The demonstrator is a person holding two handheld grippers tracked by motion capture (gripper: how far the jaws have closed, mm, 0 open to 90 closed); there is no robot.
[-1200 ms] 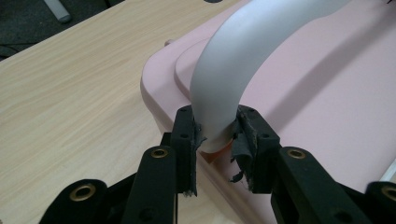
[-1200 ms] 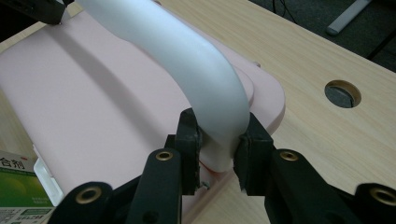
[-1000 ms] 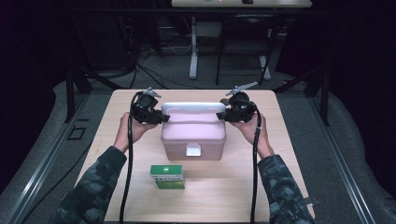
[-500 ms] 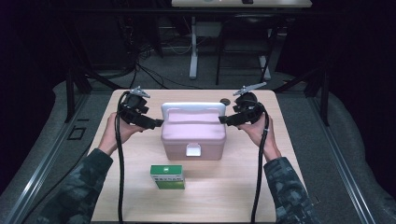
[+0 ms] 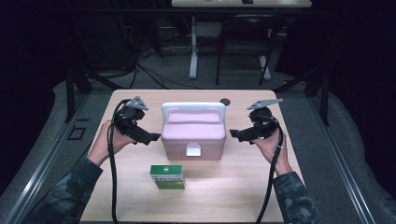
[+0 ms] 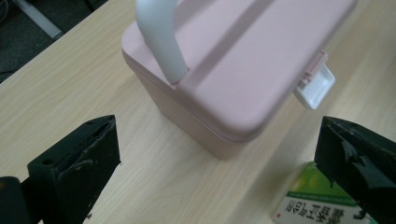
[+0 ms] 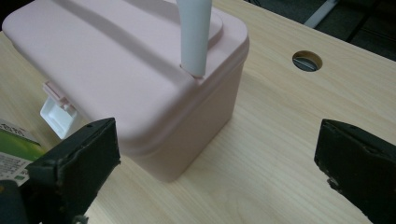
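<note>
1. Flanking the pink box (image 5: 193,135), both tools sit off its short ends: left gripper (image 5: 152,138) close beside its left wall, right gripper (image 5: 233,134) just clear of its right wall.
2. Jaws on both have just been opening and now stand wide, nothing between them.
3. Box rests mid-table (image 5: 243,186), lid down, white handle (image 5: 193,108) upright, white latch (image 5: 193,150) on the near face looking flipped out.
4. Green carton (image 5: 167,177) lies near, in front of the box, apart from it.
5. Judgement: next is likely lifting the lid. Do it well by confirming the latch is free, steadying the base with one tool, and gripping the lid edge squarely.
6. Risk: box tips or slides towards the carton.
</note>
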